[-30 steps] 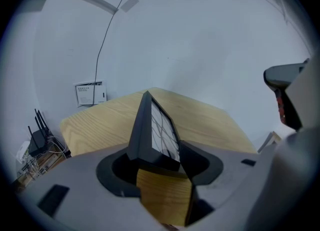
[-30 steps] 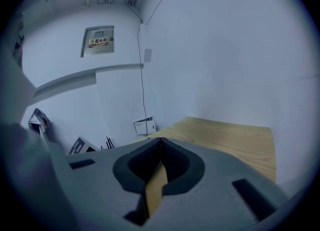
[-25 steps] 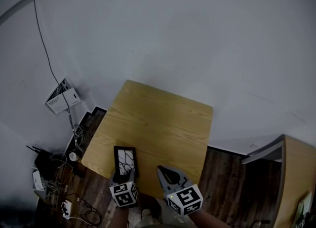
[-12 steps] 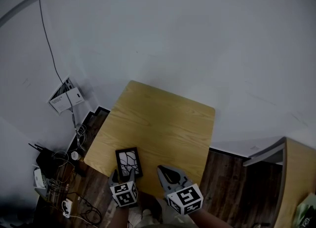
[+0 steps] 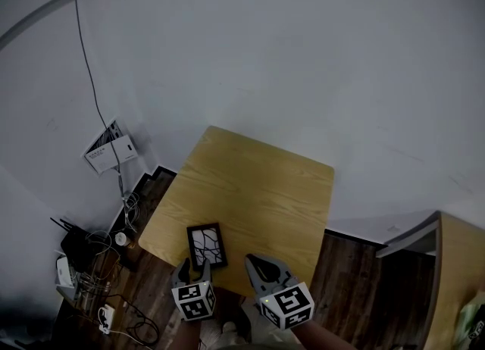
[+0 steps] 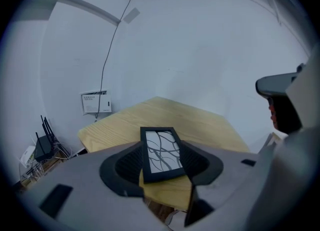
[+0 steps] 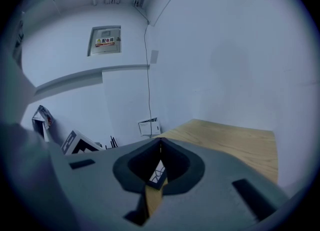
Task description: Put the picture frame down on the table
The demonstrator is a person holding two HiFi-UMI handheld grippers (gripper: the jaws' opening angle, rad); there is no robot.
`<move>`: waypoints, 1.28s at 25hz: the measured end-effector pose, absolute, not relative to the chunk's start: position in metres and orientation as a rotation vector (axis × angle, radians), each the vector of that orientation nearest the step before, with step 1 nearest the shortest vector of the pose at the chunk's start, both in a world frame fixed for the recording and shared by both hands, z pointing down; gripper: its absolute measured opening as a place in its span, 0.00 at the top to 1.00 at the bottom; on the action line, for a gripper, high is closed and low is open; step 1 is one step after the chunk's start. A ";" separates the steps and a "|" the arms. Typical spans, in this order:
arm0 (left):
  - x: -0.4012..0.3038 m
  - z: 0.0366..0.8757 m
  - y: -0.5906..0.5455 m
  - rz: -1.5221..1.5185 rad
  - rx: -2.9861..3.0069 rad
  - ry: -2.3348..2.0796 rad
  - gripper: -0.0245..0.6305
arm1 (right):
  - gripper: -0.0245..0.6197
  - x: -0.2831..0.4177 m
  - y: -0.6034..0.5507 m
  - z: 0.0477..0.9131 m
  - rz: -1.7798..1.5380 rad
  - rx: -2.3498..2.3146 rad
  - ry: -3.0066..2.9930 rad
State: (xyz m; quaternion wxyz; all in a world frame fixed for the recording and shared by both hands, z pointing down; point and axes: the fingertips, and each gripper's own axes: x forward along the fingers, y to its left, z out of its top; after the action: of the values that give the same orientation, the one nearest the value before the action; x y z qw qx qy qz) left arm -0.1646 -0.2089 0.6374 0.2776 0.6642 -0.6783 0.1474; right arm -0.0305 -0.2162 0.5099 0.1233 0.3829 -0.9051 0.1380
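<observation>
A black picture frame (image 5: 207,245) with a white, black-lined picture lies flat on the wooden table (image 5: 258,189), near its front left corner. My left gripper (image 5: 192,266) stands open just behind the frame's near edge, off the table's front. In the left gripper view the frame (image 6: 161,153) lies on the table (image 6: 165,112) between the spread jaws of the left gripper (image 6: 162,171), untouched by either. My right gripper (image 5: 255,263) hovers at the front edge, shut and holding nothing. Through the right gripper (image 7: 160,142) a corner of the frame (image 7: 157,173) shows.
Cables, a router and small devices crowd the dark floor at the left (image 5: 83,254). A white box (image 5: 110,148) with a cord leans at the wall. A wooden cabinet (image 5: 455,265) stands at the right. The white wall rises behind the table.
My left gripper has drawn back from the frame toward me, leaving it flat on the table. The view has shifted slightly right. The right gripper has hardly moved.
</observation>
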 end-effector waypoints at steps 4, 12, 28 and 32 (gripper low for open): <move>-0.169 0.617 -0.196 0.358 1.822 -1.855 0.76 | 0.96 -0.031 -0.203 0.505 0.391 1.142 -2.641; -0.178 0.579 -0.160 0.261 1.832 -1.906 0.92 | 0.96 -0.034 -0.168 0.496 0.373 1.156 -2.656; -0.174 0.538 -0.086 0.207 1.909 -1.830 0.95 | 0.96 -0.038 -0.101 0.472 0.337 1.170 -2.714; -0.174 0.530 -0.070 0.206 1.940 -1.808 0.95 | 0.96 -0.042 -0.086 0.473 0.328 1.166 -2.722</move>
State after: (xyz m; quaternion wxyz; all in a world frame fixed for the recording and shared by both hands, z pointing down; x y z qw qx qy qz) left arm -0.1740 -0.0702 0.5298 0.2387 0.7083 -0.6600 0.0753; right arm -0.0423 -0.0862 0.4726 0.0813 0.3900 -0.9106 0.1098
